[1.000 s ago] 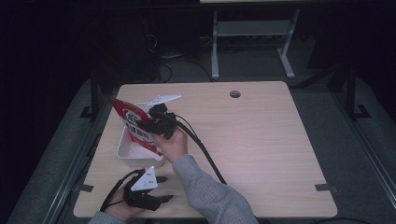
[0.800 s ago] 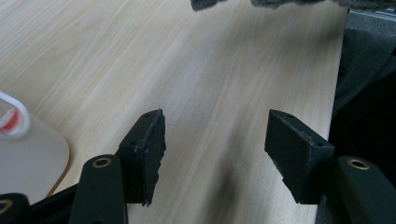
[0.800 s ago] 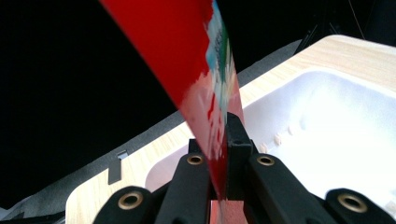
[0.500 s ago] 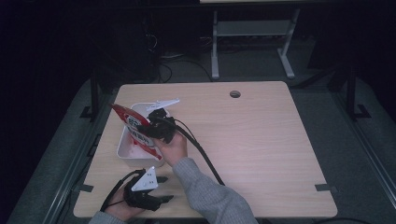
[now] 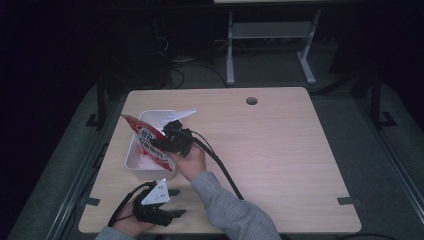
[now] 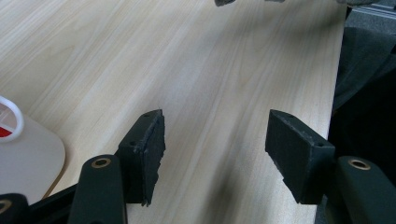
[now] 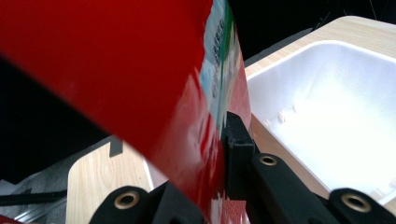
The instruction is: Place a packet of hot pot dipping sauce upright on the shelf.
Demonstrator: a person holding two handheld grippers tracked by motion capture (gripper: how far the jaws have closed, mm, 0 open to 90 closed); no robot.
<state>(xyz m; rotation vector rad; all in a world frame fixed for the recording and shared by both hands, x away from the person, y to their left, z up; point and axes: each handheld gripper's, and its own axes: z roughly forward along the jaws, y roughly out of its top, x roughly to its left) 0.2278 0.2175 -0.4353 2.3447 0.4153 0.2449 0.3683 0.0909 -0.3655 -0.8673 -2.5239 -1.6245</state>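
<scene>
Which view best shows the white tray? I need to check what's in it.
The right gripper view: the white tray opens wide, its bare inside plain. The high view has the red packet over it; the left gripper view catches a corner.

One red packet and one white tray sit on one counter. Two hand-held grippers are there: left, right.

The packet between the black fingers of the right gripper is glossy red with white panels, small dark print and a green and pale blue stripe. Just past those fingers the tub is plain white. The desk under the black fingers of the left gripper is pale wood with fine streaked grain.
</scene>
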